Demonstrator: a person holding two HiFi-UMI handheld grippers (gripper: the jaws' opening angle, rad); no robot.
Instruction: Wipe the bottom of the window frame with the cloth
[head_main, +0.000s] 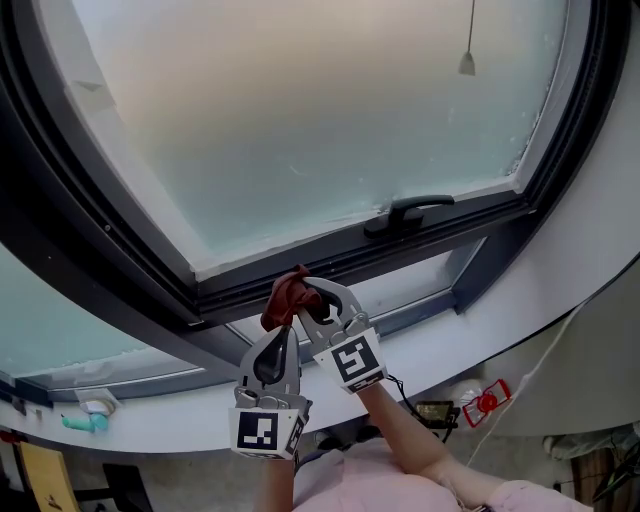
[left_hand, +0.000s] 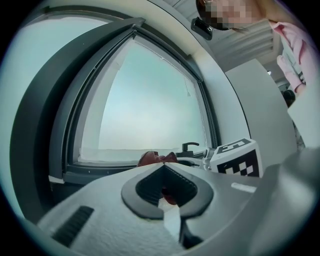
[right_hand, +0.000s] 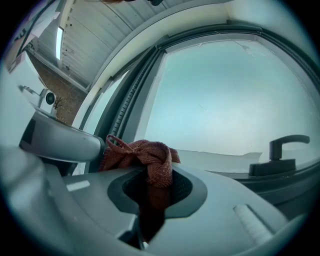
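A red woven cloth (head_main: 287, 297) hangs bunched just in front of the dark bottom rail of the window frame (head_main: 400, 248). My right gripper (head_main: 312, 298) is shut on the cloth; in the right gripper view the cloth (right_hand: 150, 157) spills over and down between the jaws of that gripper (right_hand: 157, 172). From below, my left gripper (head_main: 290, 328) reaches the cloth's lower end, jaws closed. A bit of the cloth (left_hand: 157, 158) pokes past its tip (left_hand: 162, 165), and red shows in the jaw gap. The two grippers sit side by side, nearly touching.
A black window handle (head_main: 405, 212) lies on the rail to the right of the grippers. The white curved sill (head_main: 520, 310) runs below the frame. A blind cord weight (head_main: 467, 62) hangs at the upper right. A teal object (head_main: 85, 421) rests on the sill's left end.
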